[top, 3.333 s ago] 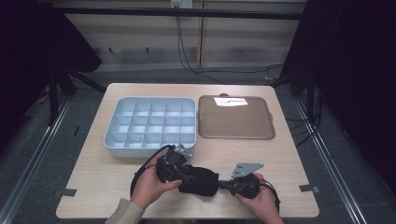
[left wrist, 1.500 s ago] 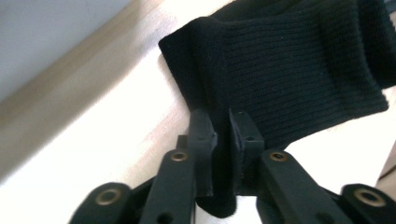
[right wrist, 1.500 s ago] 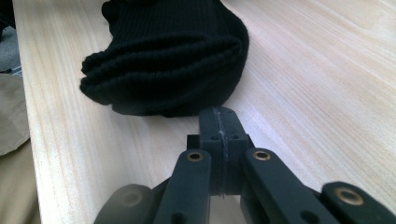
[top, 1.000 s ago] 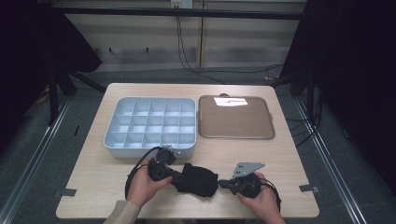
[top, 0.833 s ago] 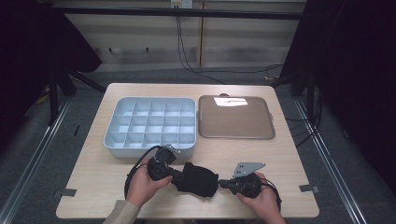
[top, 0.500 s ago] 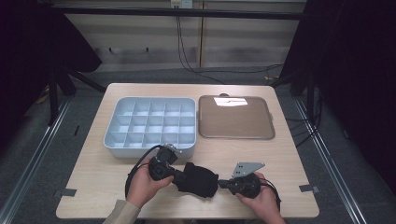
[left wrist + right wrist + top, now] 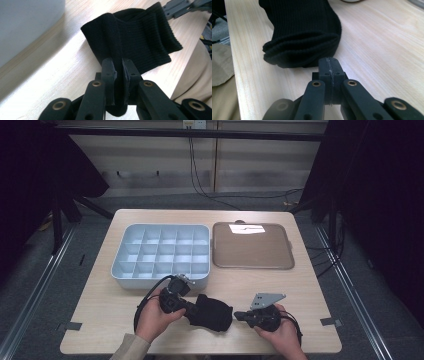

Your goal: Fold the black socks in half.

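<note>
High view: fixed above near side, facing forward and down over whole table (image 7: 300, 285), far off. Left gripper view: riding low over tabletop, looking along own jaws, very close on black knit cloth (image 7: 135, 42). Right gripper view: likewise low and close, facing same cloth (image 7: 302, 32) from opposite end, ribbed edge foremost. Shared by all three: cloth (image 7: 212, 312) and pale wood around it at near table edge.

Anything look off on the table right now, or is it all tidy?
Nothing damaged or spilled. The black sock lies bunched rather than flat, pinched at one end by the left gripper. The right gripper sits shut, apart from it. The divided bin and tray sit square.
</note>
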The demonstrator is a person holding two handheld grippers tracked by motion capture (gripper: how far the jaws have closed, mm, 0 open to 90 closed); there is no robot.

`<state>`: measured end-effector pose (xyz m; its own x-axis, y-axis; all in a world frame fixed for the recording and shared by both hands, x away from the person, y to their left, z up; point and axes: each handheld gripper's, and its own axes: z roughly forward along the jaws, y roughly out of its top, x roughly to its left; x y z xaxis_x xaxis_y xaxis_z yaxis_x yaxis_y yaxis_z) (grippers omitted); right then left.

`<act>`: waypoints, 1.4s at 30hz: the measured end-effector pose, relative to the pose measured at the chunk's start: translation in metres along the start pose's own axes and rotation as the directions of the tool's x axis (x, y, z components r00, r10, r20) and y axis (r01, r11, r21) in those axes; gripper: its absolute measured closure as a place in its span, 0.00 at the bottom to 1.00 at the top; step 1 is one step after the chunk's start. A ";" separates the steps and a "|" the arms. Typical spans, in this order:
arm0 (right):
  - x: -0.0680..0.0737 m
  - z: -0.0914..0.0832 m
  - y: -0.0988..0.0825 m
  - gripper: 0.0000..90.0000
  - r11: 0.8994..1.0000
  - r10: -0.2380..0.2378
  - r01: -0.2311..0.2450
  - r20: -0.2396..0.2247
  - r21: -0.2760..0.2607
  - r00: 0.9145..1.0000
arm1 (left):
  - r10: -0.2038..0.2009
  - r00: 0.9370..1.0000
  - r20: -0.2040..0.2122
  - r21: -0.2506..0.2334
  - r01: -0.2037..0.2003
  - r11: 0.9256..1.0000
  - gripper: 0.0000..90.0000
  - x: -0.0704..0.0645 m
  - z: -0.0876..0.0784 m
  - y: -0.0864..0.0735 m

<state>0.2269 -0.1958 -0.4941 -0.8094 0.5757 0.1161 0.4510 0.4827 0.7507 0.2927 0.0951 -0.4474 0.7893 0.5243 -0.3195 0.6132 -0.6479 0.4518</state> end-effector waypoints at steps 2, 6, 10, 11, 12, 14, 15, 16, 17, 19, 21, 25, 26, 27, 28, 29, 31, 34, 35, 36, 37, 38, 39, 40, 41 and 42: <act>0.000 -0.004 0.003 1.00 1.000 -0.001 0.001 0.001 -0.019 1.000 | -0.005 1.000 -0.004 0.005 0.005 1.000 0.91 0.001 0.002 -0.001; 0.002 -0.009 0.007 1.00 0.999 -0.008 0.008 0.007 -0.044 1.000 | -0.007 1.000 -0.010 0.007 0.007 1.000 0.91 0.002 0.002 -0.001; 0.004 -0.006 0.009 1.00 0.999 -0.013 0.013 -0.003 -0.040 1.000 | 0.001 1.000 -0.002 0.000 -0.001 1.000 0.91 0.000 0.001 0.000; 0.006 -0.001 0.009 1.00 0.999 -0.020 0.020 -0.008 -0.026 1.000 | 0.002 1.000 0.003 -0.006 -0.002 1.000 0.91 -0.001 -0.001 0.000; 0.006 -0.001 0.009 1.00 0.999 -0.020 0.020 -0.008 -0.026 1.000 | 0.002 1.000 0.003 -0.006 -0.002 1.000 0.91 -0.001 -0.001 0.000; 0.008 0.002 0.010 1.00 1.000 -0.023 0.023 -0.016 -0.017 1.000 | 0.003 1.000 0.007 -0.008 -0.003 1.000 0.91 -0.002 -0.002 0.001; 0.008 0.003 0.010 1.00 1.000 -0.027 0.027 -0.016 -0.012 0.999 | 0.008 1.000 0.006 -0.007 -0.008 1.000 0.91 -0.002 -0.003 0.001; 0.008 0.004 0.009 1.00 1.000 -0.026 0.026 -0.018 -0.008 1.000 | 0.009 1.000 0.010 -0.009 -0.009 1.000 0.91 -0.003 -0.003 0.001; 0.008 0.005 0.009 1.00 1.000 -0.021 0.021 -0.018 -0.001 1.000 | 0.015 1.000 0.024 -0.015 -0.015 1.000 0.91 -0.004 -0.005 0.001; 0.007 0.006 0.008 1.00 1.000 -0.021 0.021 -0.019 0.000 1.000 | 0.016 1.000 0.023 -0.017 -0.016 1.000 0.91 -0.005 -0.005 0.002; 0.007 0.007 0.007 1.00 1.000 -0.013 0.013 -0.021 0.005 1.000 | 0.017 1.000 0.021 -0.020 -0.017 1.000 0.91 -0.006 -0.006 0.002; 0.007 0.009 0.007 1.00 1.000 -0.018 0.018 -0.024 0.010 1.000 | 0.017 0.999 0.032 -0.032 -0.016 0.999 0.91 -0.009 -0.008 0.004; 0.007 0.009 0.007 1.00 1.000 -0.017 0.017 -0.023 0.007 1.000 | 0.030 0.999 0.031 -0.027 -0.030 0.999 0.91 -0.009 -0.009 0.005; 0.007 0.009 0.007 1.00 1.000 -0.017 0.017 -0.025 0.006 1.000 | 0.032 0.999 0.031 -0.028 -0.031 0.999 0.91 -0.010 -0.009 0.006; 0.007 0.009 0.007 1.00 1.000 -0.017 0.017 -0.027 0.007 0.999 | 0.030 0.999 0.031 -0.033 -0.029 0.999 0.91 -0.011 -0.009 0.007; 0.007 0.009 0.007 1.00 1.000 -0.018 0.018 -0.028 0.007 0.999 | 0.030 0.999 0.031 -0.033 -0.029 0.999 0.91 -0.011 -0.009 0.007; 0.007 0.010 0.007 1.00 1.000 -0.020 0.020 -0.027 0.008 0.999 | 0.041 0.999 0.034 -0.030 -0.040 0.999 0.91 -0.012 -0.009 0.009; 0.008 0.010 0.007 1.00 1.000 -0.020 0.020 -0.028 0.007 0.999 | 0.045 0.998 0.034 -0.027 -0.044 0.999 0.91 -0.014 -0.009 0.009; 0.008 0.010 0.007 1.00 1.000 -0.021 0.022 -0.029 0.008 0.999 | 0.043 0.998 0.034 -0.028 -0.042 0.999 0.91 -0.015 -0.008 0.010; 0.008 0.010 0.007 1.00 1.000 -0.021 0.022 -0.029 0.008 0.999 | 0.043 0.998 0.034 -0.028 -0.042 0.999 0.91 -0.015 -0.008 0.010; 0.008 0.010 0.007 1.00 1.000 -0.022 0.022 -0.029 0.007 0.999 | 0.045 0.998 0.036 -0.027 -0.044 0.999 0.91 -0.015 -0.008 0.010; 0.008 0.010 0.007 1.00 1.000 -0.022 0.022 -0.029 0.007 0.999 | 0.042 0.998 0.037 -0.027 -0.041 0.999 0.91 -0.016 -0.008 0.010; 0.008 0.010 0.008 1.00 1.000 -0.021 0.022 -0.030 0.007 0.999 | 0.048 0.998 0.038 -0.026 -0.047 0.999 0.91 -0.016 -0.008 0.010; 0.008 0.011 0.008 1.00 1.000 -0.021 0.021 -0.031 0.006 0.999 | 0.049 0.998 0.036 -0.025 -0.048 0.999 0.91 -0.016 -0.009 0.010; 0.008 0.011 0.008 1.00 1.000 -0.022 0.022 -0.032 0.007 0.999 | 0.048 0.998 0.038 -0.028 -0.047 0.998 0.91 -0.017 -0.009 0.010; 0.009 0.011 0.008 1.00 1.000 -0.020 0.020 -0.032 0.007 0.999 | 0.051 0.998 0.042 -0.030 -0.050 0.998 0.91 -0.017 -0.009 0.011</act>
<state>0.2276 -0.1795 -0.4944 -0.8300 0.5443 0.1221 0.4370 0.4985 0.7487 0.2854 0.0838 -0.4299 0.8201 0.4672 -0.3305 0.5721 -0.6562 0.4921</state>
